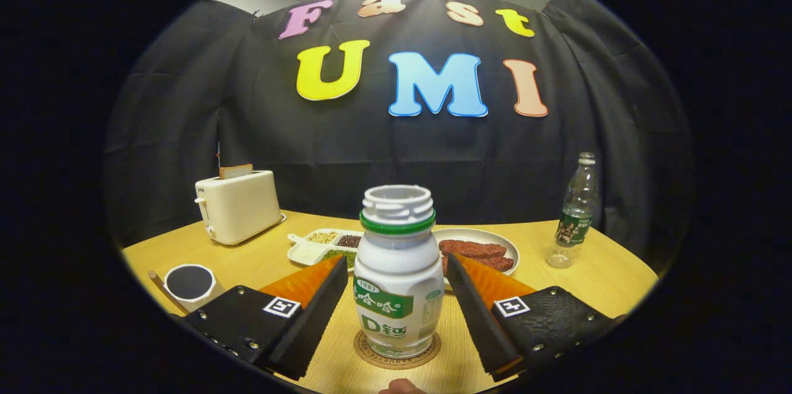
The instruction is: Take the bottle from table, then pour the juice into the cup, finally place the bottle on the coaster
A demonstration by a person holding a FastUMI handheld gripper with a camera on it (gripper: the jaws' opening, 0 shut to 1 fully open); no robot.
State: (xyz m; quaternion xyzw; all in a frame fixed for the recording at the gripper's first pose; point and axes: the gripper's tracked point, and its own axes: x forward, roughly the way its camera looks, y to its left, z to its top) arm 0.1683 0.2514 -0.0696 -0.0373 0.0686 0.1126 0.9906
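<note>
A: Where is your bottle (396,270)?

B: It stands upright on the coaster (396,352), right between the two fingers of your hand-held gripper (396,279). Its top is open, with no cap on.

A: Are your fingers squeezing it?

B: No. Your hand-held gripper is spread wide. There is a gap on each side, so neither finger touches the bottle.

A: And your cup (190,286)?

B: It sits on the surface (606,282) off to the left, beside the left finger. Its inside looks dark.

A: What else is on your surface?

B: Beyond the bottle you have a tray (322,245) of beans and a plate (495,244) with brown slices. A toaster (238,205) with bread in it stands far left. A clear bottle (575,211) stands far right, well apart from the rest.
</note>
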